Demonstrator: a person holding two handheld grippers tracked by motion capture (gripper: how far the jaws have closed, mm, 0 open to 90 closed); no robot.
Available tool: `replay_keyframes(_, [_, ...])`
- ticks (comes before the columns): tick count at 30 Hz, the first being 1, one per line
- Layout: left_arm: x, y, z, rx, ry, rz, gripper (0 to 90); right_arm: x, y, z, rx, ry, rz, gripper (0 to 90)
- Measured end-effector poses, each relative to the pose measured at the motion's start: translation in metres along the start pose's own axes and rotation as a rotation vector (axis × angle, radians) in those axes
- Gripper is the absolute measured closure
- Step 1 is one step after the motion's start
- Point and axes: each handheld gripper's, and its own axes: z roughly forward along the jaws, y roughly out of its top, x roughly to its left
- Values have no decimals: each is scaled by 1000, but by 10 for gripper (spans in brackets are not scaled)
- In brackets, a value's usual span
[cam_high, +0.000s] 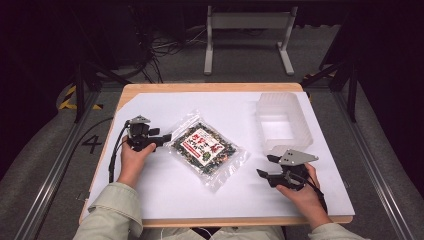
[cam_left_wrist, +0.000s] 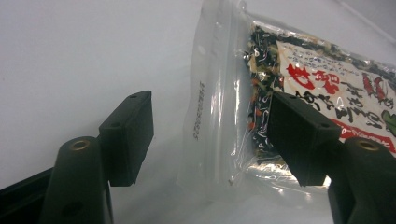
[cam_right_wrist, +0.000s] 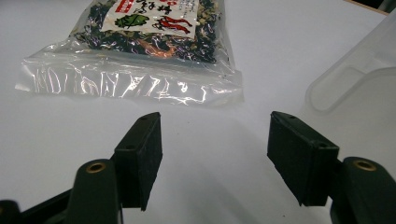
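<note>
Both forearms come in from the bottom of the high view, in light sleeves. The left hand (cam_high: 131, 159) holds the left gripper (cam_high: 164, 136), and its jaws are wide apart. The right hand (cam_high: 303, 189) holds the right gripper (cam_high: 266, 166), also with jaws spread, pointing left.

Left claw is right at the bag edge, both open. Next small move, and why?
Probably ease the left claw forward and close on the clear sealed edge of the bag. Its jaws stand open astride that edge, nothing gripped. The right claw sits open and apart from the bag, near the clear tub.
</note>
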Motion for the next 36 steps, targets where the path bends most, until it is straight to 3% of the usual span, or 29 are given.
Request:
replay_keyframes(6, [1, -2, 1, 25, -8, -13, 391, 1, 0, 1, 3, 2, -4, 351])
replay_keyframes(23, [-2, -5, 7, 108, -113, -64, 468, 3, 0, 2, 14, 7, -25, 345])
replay_keyframes(28, [-4, -5, 7, 118, -107, -60, 505, 3, 0, 3, 17, 9, -29, 344])
replay_keyframes(32, [-2, -5, 3, 114, -99, -73, 636, 4, 0, 4, 20, 12, -35, 343])
replay_keyframes(36, [-6, -4, 2, 119, -77, -52, 685, 4, 0, 5, 23, 12, -42, 343])
